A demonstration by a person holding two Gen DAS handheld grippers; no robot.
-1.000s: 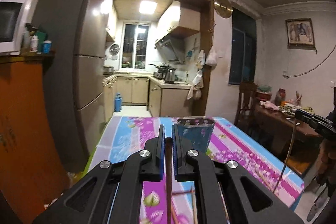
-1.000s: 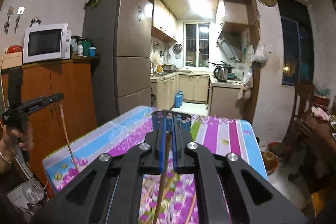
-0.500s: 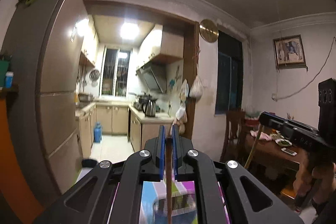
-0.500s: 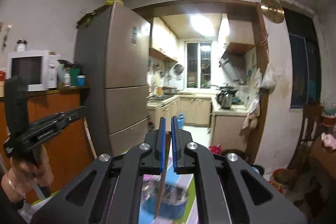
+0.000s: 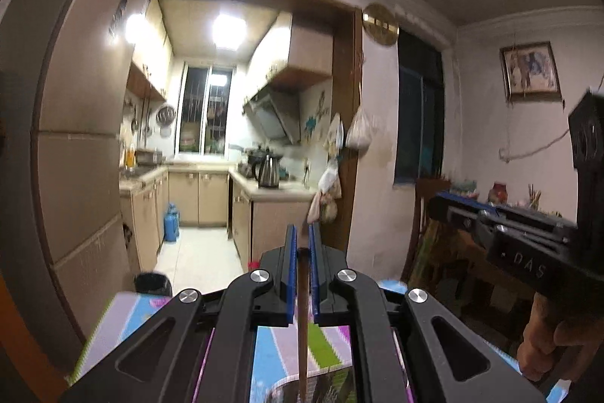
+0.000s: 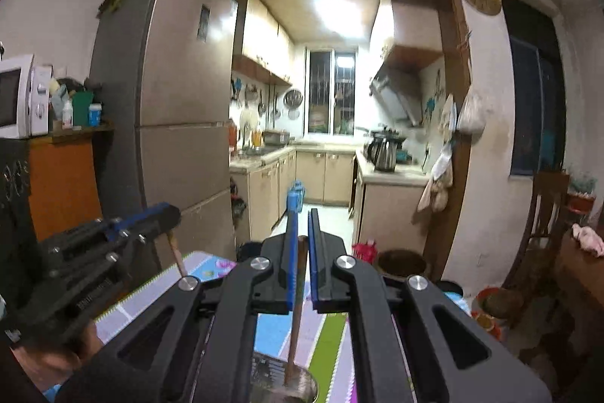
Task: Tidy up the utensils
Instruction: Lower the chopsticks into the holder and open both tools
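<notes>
My left gripper (image 5: pixel 301 233) is shut on a brown wooden chopstick (image 5: pixel 302 320) that hangs straight down between the blue pads. Its lower end reaches the metal utensil holder (image 5: pixel 321 388) at the bottom edge. My right gripper (image 6: pixel 302 218) is shut on a second chopstick (image 6: pixel 296 312), whose lower end dips inside the holder's rim (image 6: pixel 302 380). The right gripper also shows at the right of the left wrist view (image 5: pixel 441 206), and the left gripper shows at the left of the right wrist view (image 6: pixel 166 214), its chopstick (image 6: pixel 175 252) hanging below.
The holder stands on a table with a colourful striped cloth (image 6: pixel 332 338). A tall fridge (image 6: pixel 177 108) and an orange cabinet (image 6: pixel 64 184) stand to the left. A dark wooden table (image 5: pixel 502 225) and a chair (image 6: pixel 543 214) are to the right. The kitchen doorway lies ahead.
Both grippers have come down over the holder and closer together; each chopstick's lower end now reaches the holder. Both stay shut on their chopsticks.
</notes>
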